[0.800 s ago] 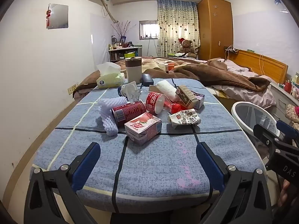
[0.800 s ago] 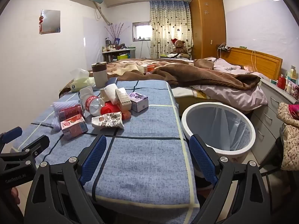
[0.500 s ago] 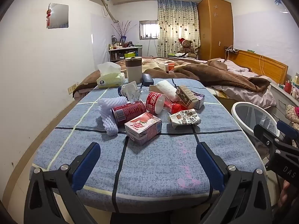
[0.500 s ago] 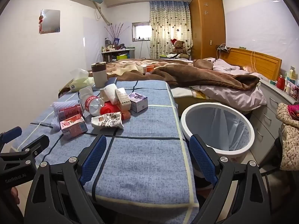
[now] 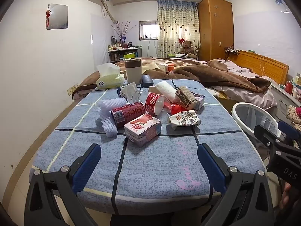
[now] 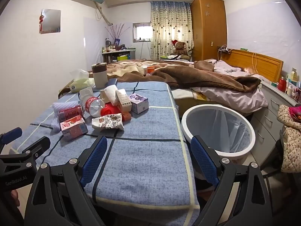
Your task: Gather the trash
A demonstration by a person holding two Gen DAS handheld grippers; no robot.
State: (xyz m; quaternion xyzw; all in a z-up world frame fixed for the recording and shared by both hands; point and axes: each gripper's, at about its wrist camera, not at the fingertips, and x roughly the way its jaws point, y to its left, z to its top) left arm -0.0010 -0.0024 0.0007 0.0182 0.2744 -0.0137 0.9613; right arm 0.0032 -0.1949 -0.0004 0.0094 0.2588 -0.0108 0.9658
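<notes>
A heap of trash lies mid-table on the blue cloth: a pink carton (image 5: 143, 130) (image 6: 73, 127), a red can (image 5: 128, 114), white foam netting (image 5: 107, 116), a crushed patterned cup (image 5: 183, 119) (image 6: 107, 122), a red-labelled bottle (image 5: 154, 103), a brown carton (image 5: 185, 97) and a purple box (image 6: 138, 103). The white bin (image 6: 218, 130) (image 5: 254, 117) stands on the floor right of the table. My left gripper (image 5: 148, 162) hangs open over the table's near edge, short of the heap. Beside the bin, my right gripper (image 6: 148, 159) is open and holds nothing.
At the table's far end stand a tissue box (image 5: 110, 81) and a grey-brown canister (image 5: 133, 71). Beyond lies a bed with a brown blanket (image 6: 197, 77). Grey drawers (image 6: 270, 116) and a floral garment (image 6: 290, 137) sit right of the bin. A wall runs along the left.
</notes>
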